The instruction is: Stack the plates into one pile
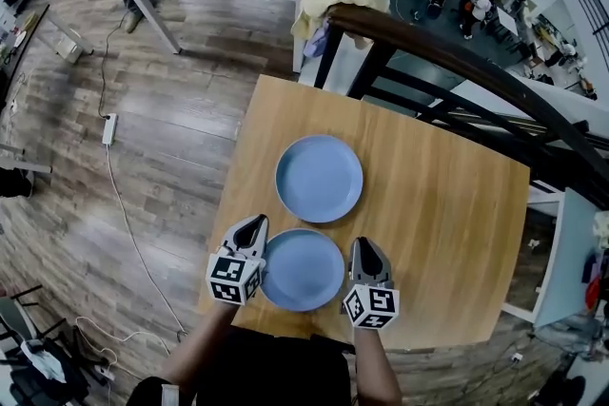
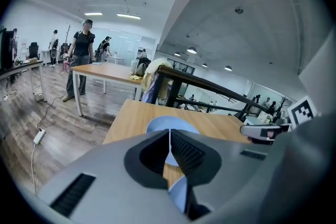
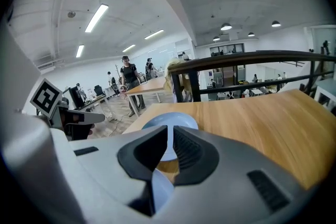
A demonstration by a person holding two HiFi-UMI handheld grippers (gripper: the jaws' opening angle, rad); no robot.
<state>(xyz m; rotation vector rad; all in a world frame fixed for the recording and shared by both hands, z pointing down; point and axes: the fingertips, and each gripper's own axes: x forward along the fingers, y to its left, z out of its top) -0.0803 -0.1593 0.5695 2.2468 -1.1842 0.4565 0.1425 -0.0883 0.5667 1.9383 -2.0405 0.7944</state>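
Plates, two of them, lie flat and apart on the wooden table [image 1: 447, 223], unstacked. Both are round, plain pale blue, with a shallow raised rim and a smooth matte face. The far plate [image 1: 319, 178] sits near the table's middle. The near plate [image 1: 303, 269] sits at the table's front edge, closest to the person, and a narrow strip of bare wood separates the two.

The only print in sight is on the marker cubes: the left cube [image 1: 234, 277] and the right cube [image 1: 371, 304] each carry black-and-white square patterns, not letters.

The left gripper [image 1: 259, 223] hovers over the table's front edge, just beside the near plate's left rim. In the left gripper view its jaws are clenched tip to tip with nothing caught between them; plate and wood show below the ribbed pads [image 2: 186, 152]. The right gripper [image 1: 364, 245] hangs by that plate's right rim. Its jaws stand released by a narrow slit, gripping nothing, and blue shows through the gap.

Beyond the table's far edge runs a dark curved railing [image 1: 457, 52]
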